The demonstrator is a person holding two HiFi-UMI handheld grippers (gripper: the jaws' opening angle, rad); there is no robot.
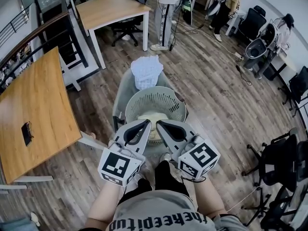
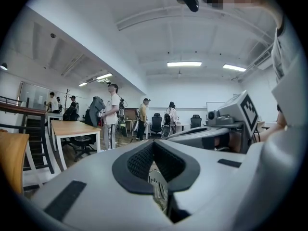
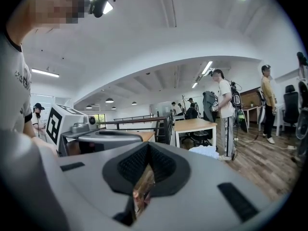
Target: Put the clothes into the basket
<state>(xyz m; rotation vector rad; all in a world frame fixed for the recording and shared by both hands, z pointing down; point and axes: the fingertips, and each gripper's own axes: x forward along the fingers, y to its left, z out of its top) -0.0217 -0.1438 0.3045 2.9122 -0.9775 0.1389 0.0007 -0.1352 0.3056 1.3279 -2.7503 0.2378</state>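
A pale round slatted basket (image 1: 166, 98) stands just ahead of me with a cream garment (image 1: 150, 117) inside it. Beyond the basket a white garment (image 1: 147, 71) lies bunched on a grey seat (image 1: 122, 89); the right gripper view also shows this white garment (image 3: 205, 151). My left gripper (image 1: 146, 123) and right gripper (image 1: 159, 124) hover side by side over the basket's near rim, both pointing roughly level. Each is shut with nothing held. In the left gripper view, the left gripper (image 2: 154, 143) shows basket slats (image 2: 159, 189) below its closed tips. The right gripper (image 3: 147, 146) also has its pads together.
A wooden table (image 1: 33, 107) with a small dark object (image 1: 27, 133) stands at left, and another table (image 1: 108, 8) at the back. A stair railing (image 1: 29, 32) runs along the far left. People (image 1: 166, 13) stand at the back, with office chairs (image 1: 276, 162) at right.
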